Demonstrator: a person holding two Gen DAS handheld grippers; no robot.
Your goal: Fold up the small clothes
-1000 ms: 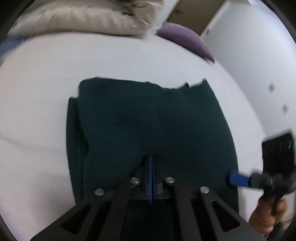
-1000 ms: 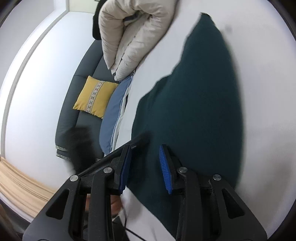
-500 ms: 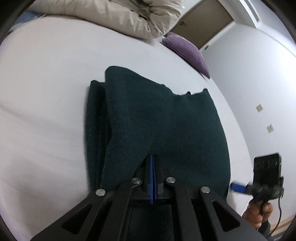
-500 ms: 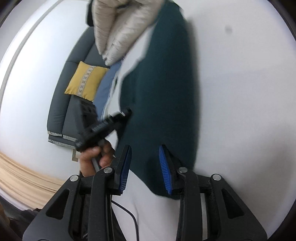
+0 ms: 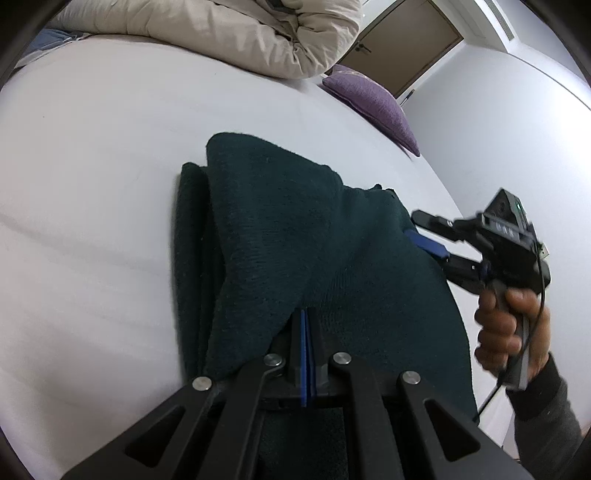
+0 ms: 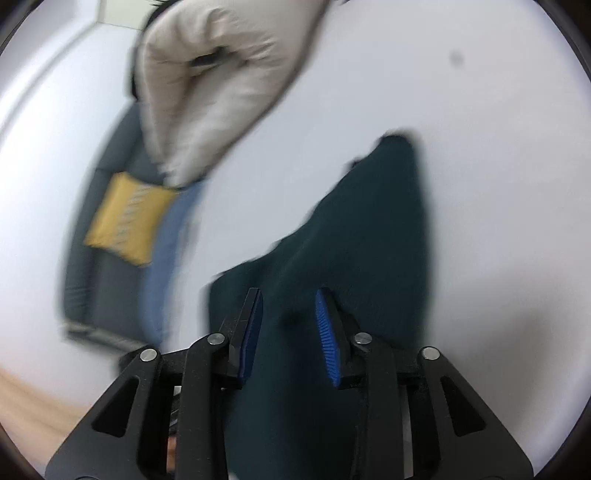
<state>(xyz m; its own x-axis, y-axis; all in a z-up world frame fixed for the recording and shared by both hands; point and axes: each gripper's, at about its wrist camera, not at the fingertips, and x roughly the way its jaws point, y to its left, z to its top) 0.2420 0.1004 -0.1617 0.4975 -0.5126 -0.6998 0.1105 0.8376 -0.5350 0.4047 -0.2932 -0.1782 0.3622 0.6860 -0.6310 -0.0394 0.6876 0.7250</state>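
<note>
On white bed sheet (image 5: 92, 155): dark green garment (image 5: 295, 236), part-folded.
Left gripper (image 5: 306, 325) pinched shut on garment's near edge; right gripper (image 6: 288, 325), pads apart, empty, over its right side. Beyond garment: beige duvet (image 5: 240, 33), purple cushion (image 5: 373, 103).

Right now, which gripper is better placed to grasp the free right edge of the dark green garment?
Right. The right gripper is open at that edge of the dark green garment, while the left gripper is shut on its near part.
</note>
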